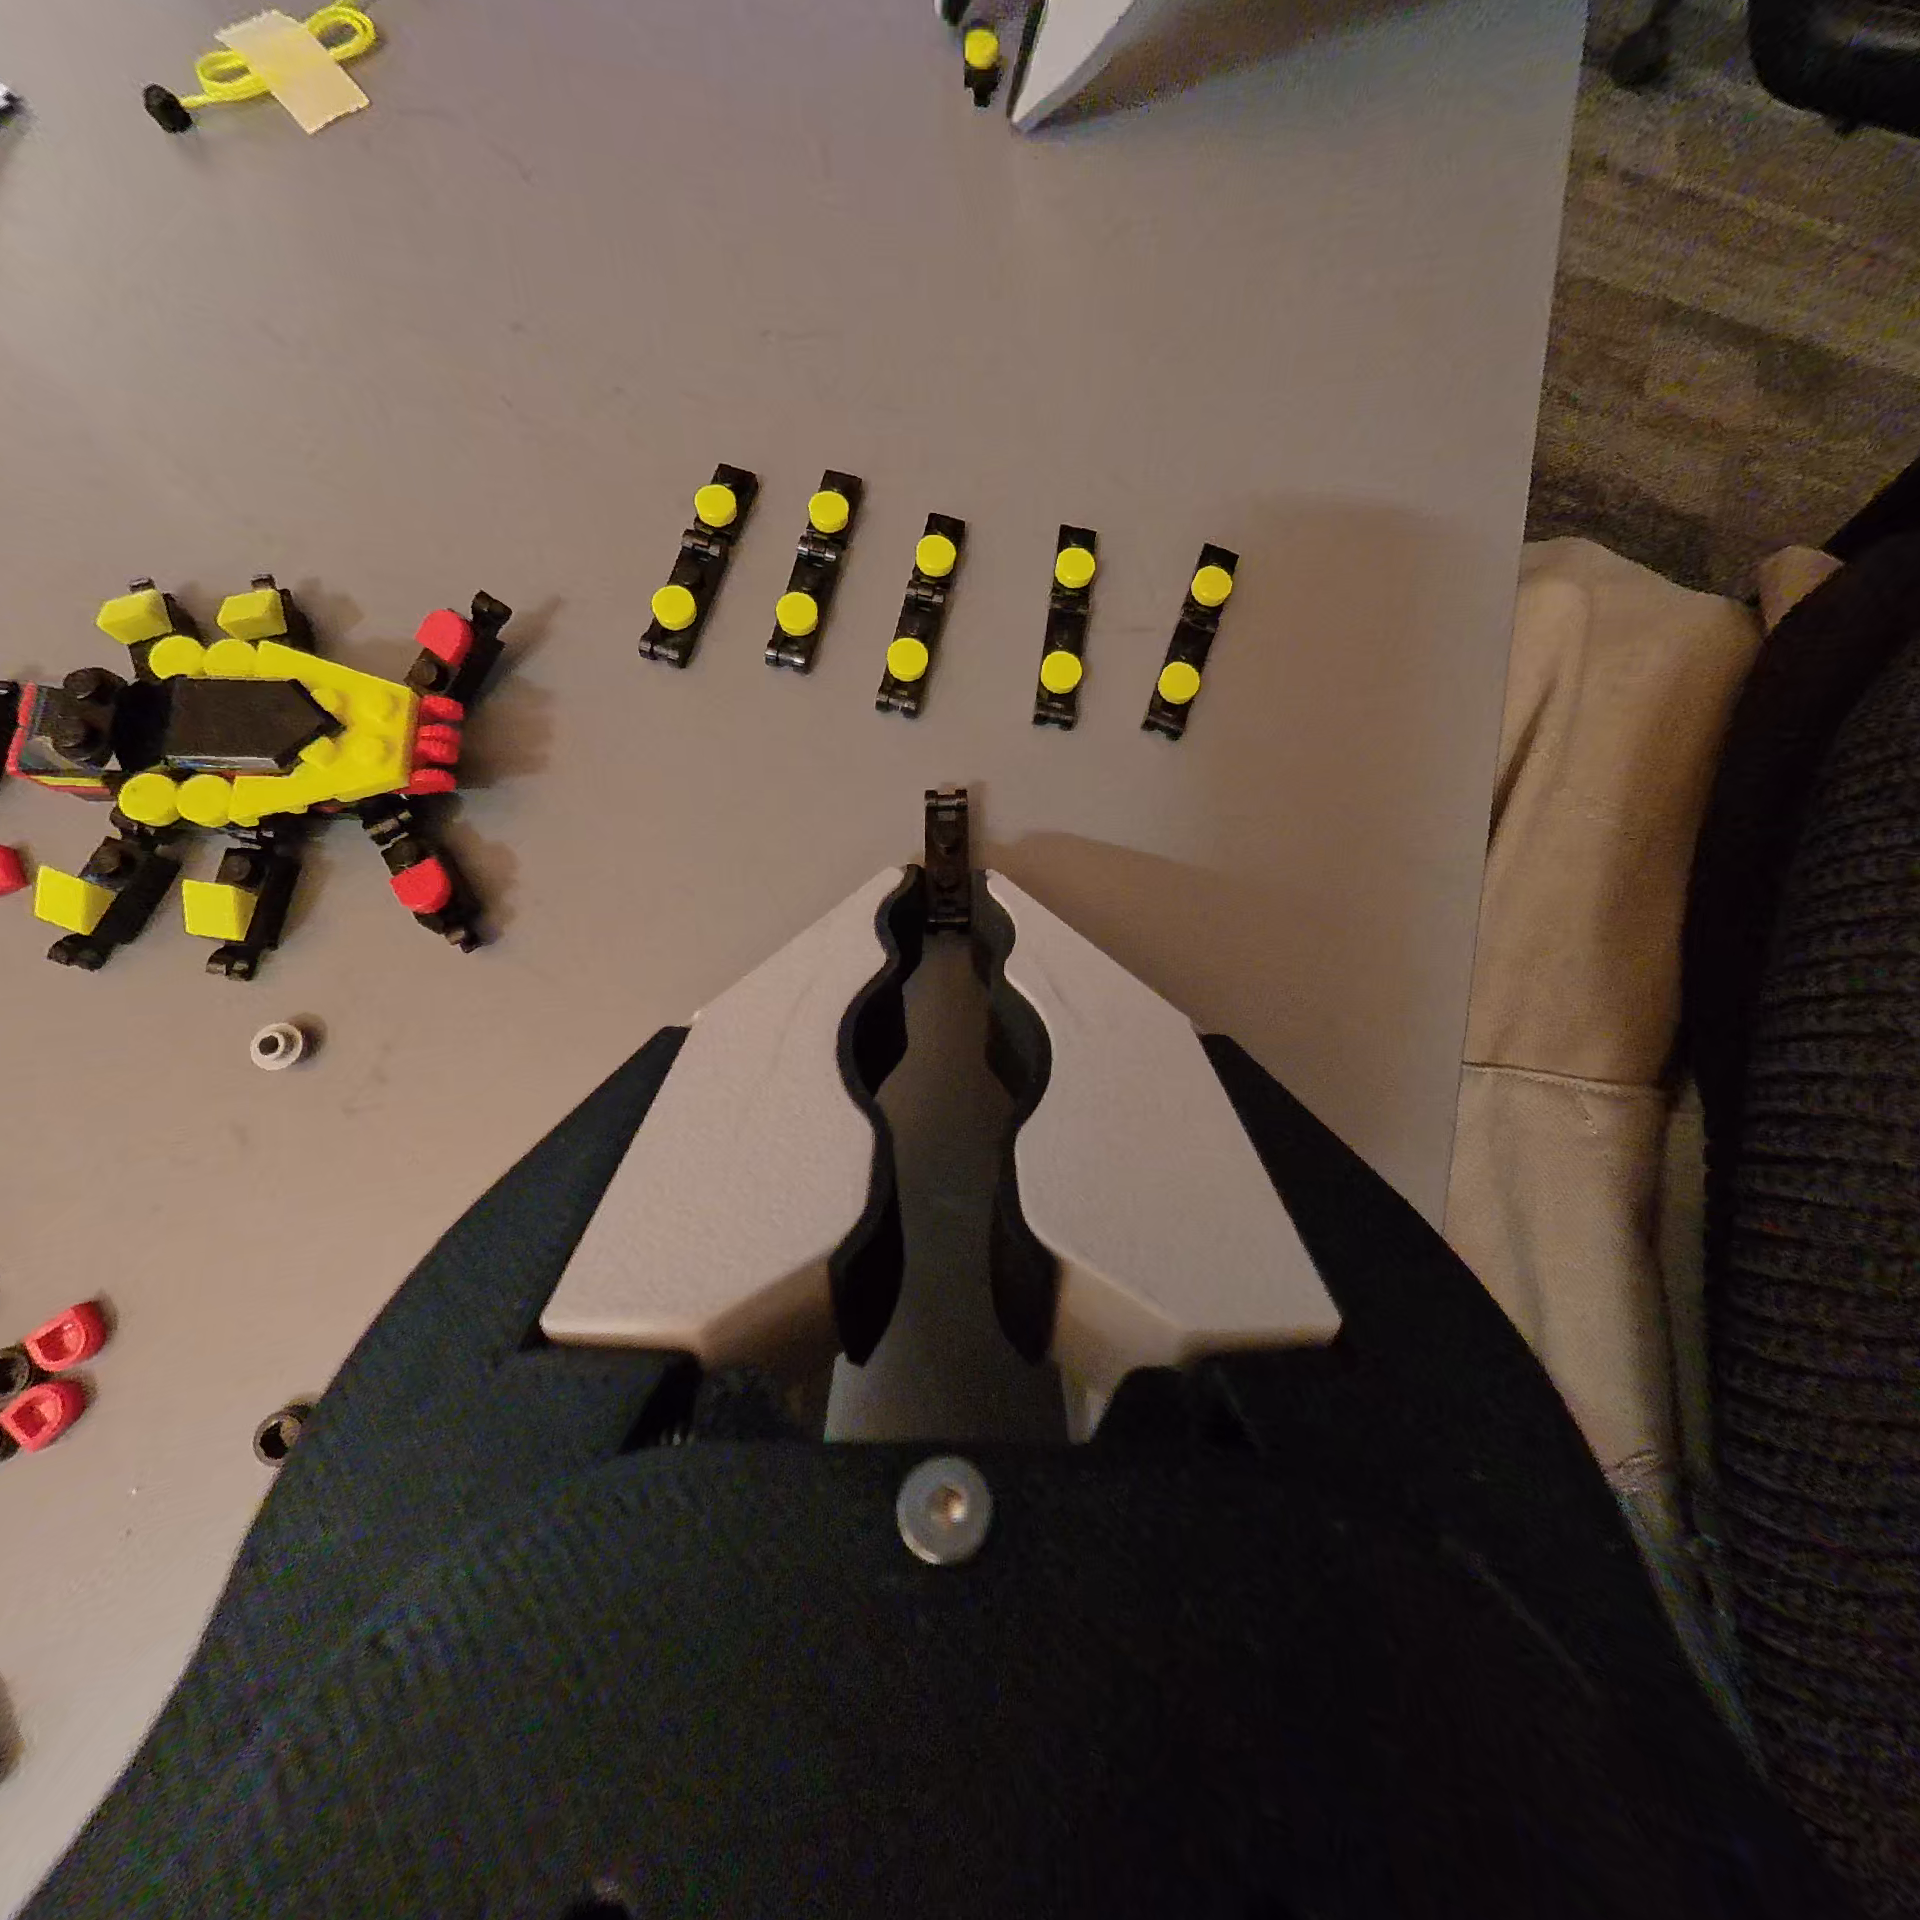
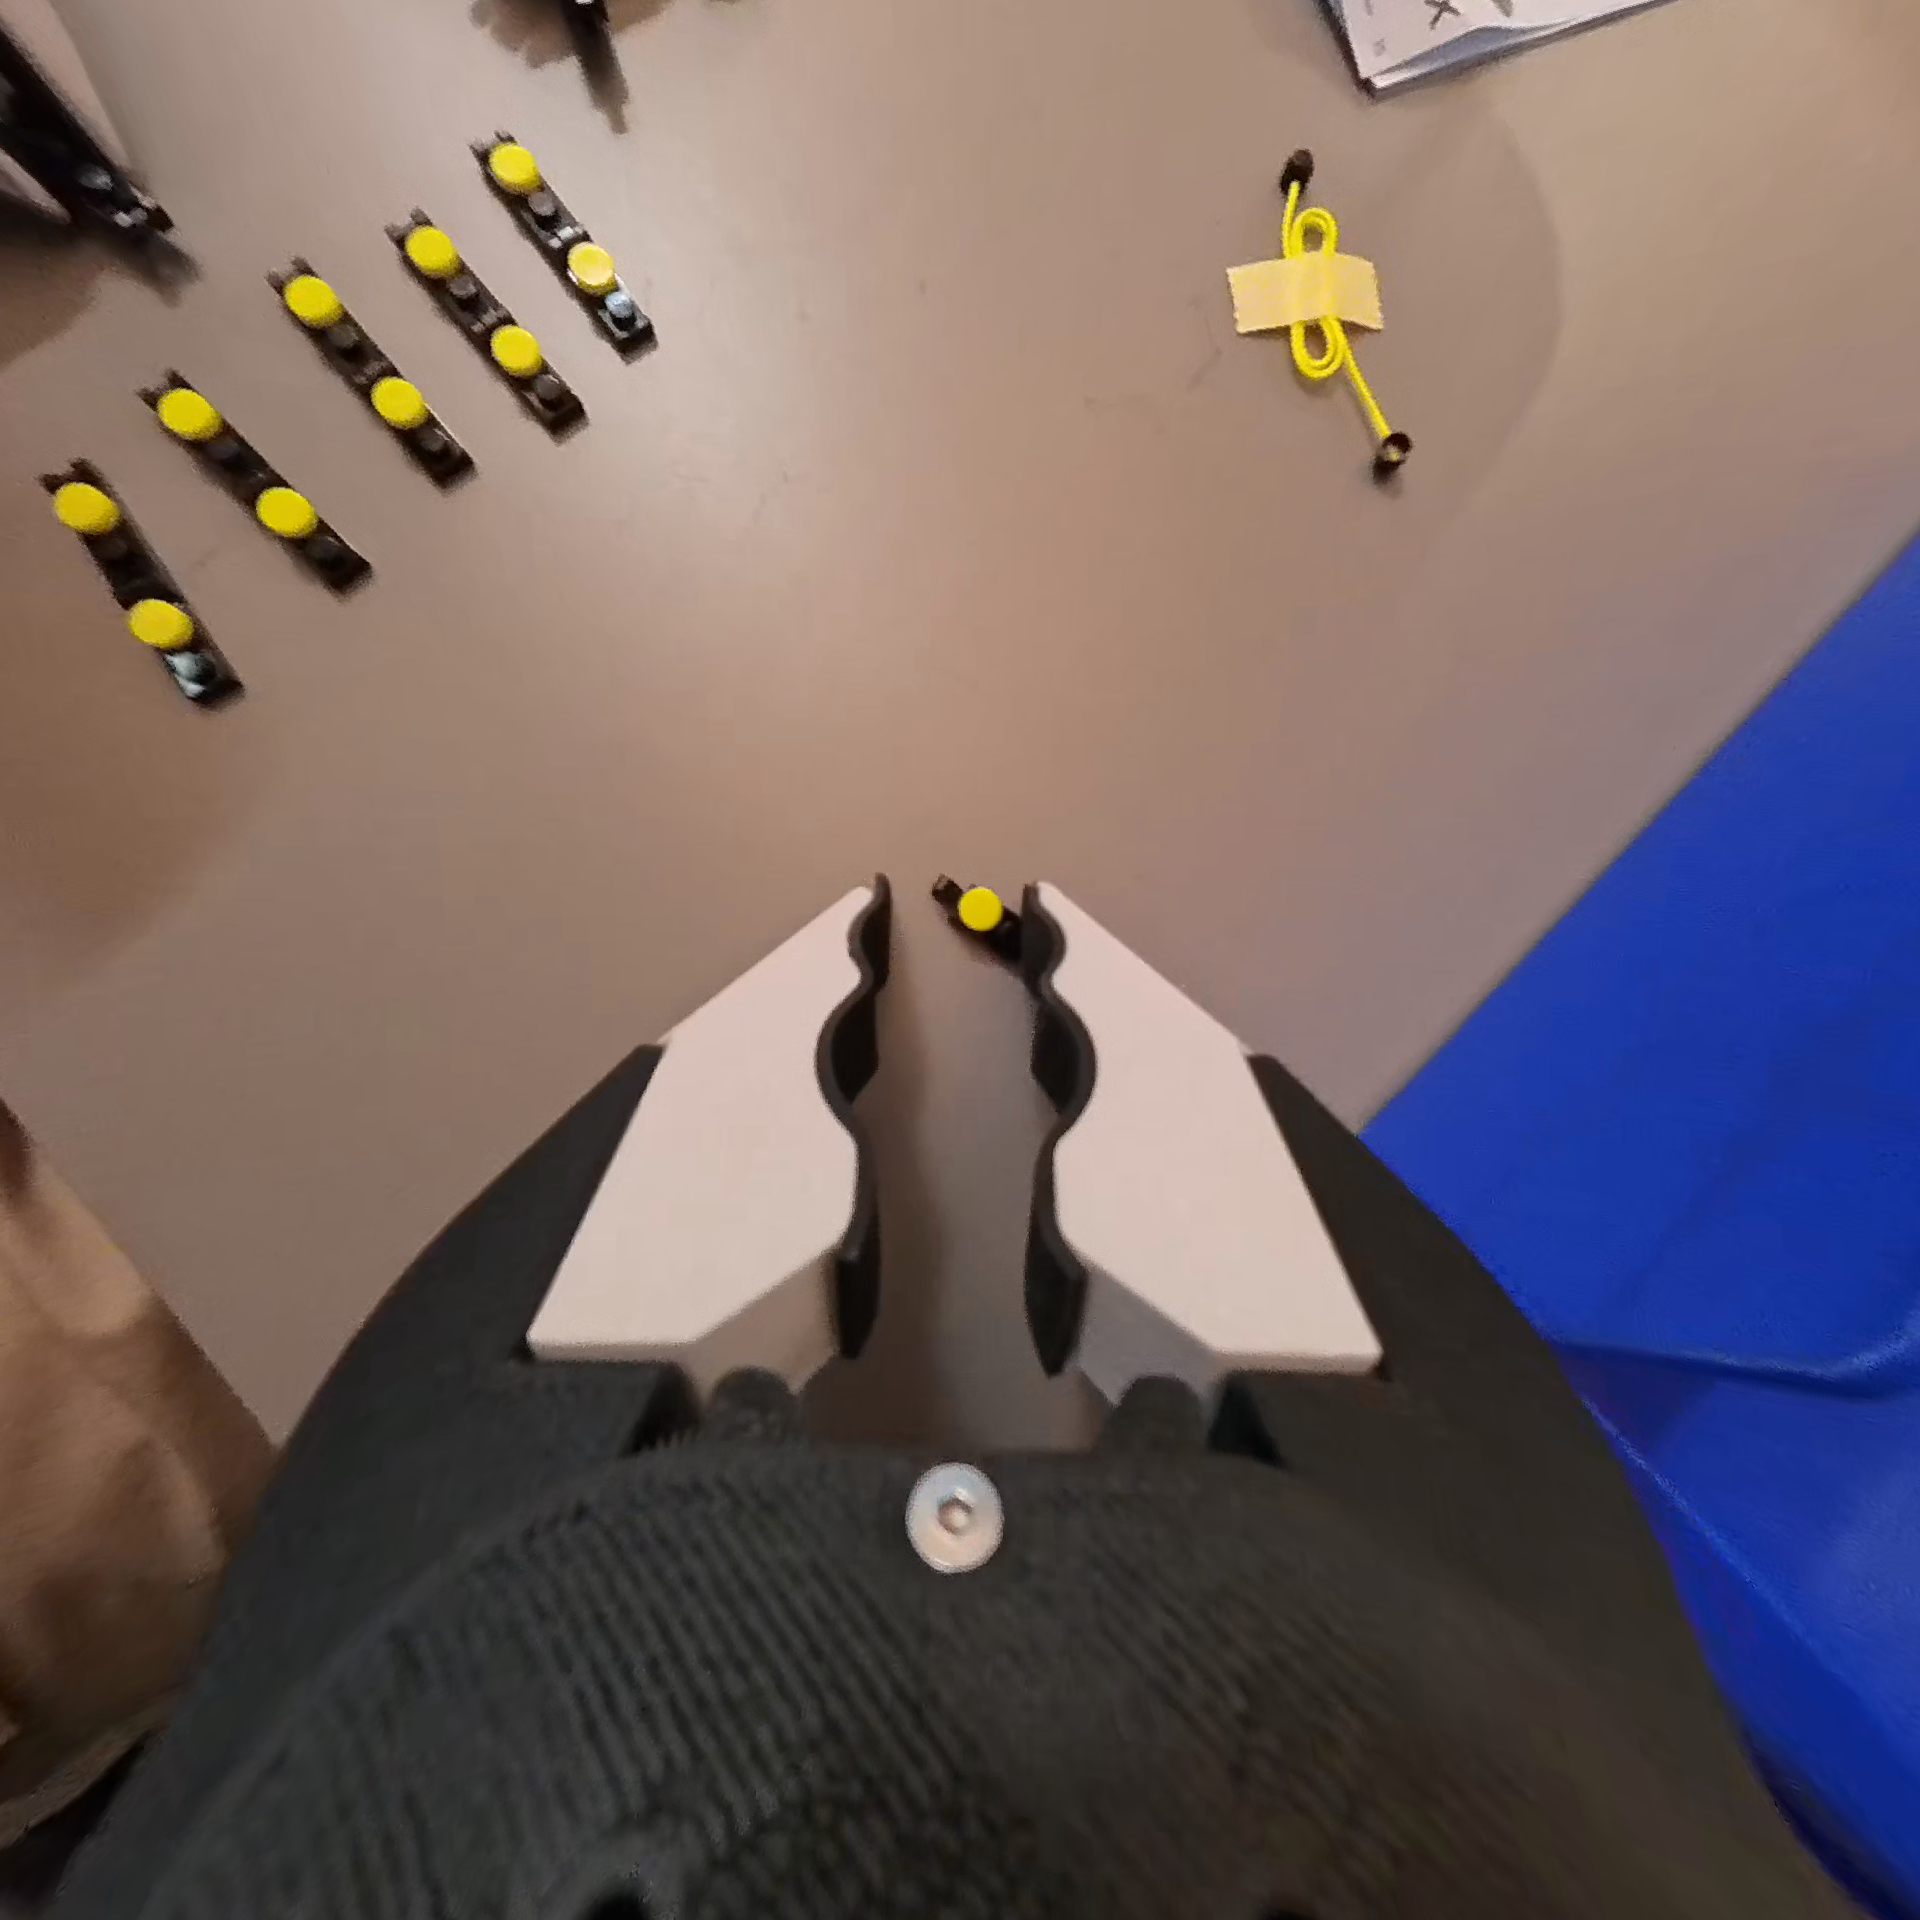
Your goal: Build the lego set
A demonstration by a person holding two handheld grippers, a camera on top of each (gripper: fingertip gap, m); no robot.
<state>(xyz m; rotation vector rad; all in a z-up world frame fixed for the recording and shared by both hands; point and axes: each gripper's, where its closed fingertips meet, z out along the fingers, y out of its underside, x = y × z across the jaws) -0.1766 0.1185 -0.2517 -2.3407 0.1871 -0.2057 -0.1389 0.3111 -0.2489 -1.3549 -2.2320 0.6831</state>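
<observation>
A narrow black hinge piece (image 1: 945, 862) is clamped between the tips of the left gripper (image 1: 945, 894), its far end sticking out past the fingers (image 1: 821, 997) above the grey desk (image 1: 935, 312). Just beyond it, five black strips with yellow round tiles (image 1: 920, 613) are laid side by side in a row on the desk. To the left of the row, a yellow, black and red lego model (image 1: 260, 748) with splayed legs is seen resting flat, with loose red pieces (image 1: 47, 1382) and a small grey round piece (image 1: 278, 1044) lying nearer the camera.

In the right wrist view, the right gripper (image 2: 956, 914) is held with its fingers spread apart, and a small black piece topped with a yellow round tile (image 2: 977, 914) is seen on the desk in the gap, close to the right-hand fingertip; whether it is touched cannot be told. Farther off, a yellow cord bound with tape (image 2: 1311, 296) is placed, and a booklet corner (image 2: 1455, 31) is shown at the top edge. A blue surface (image 2: 1683, 1039) is seen along the right side.
</observation>
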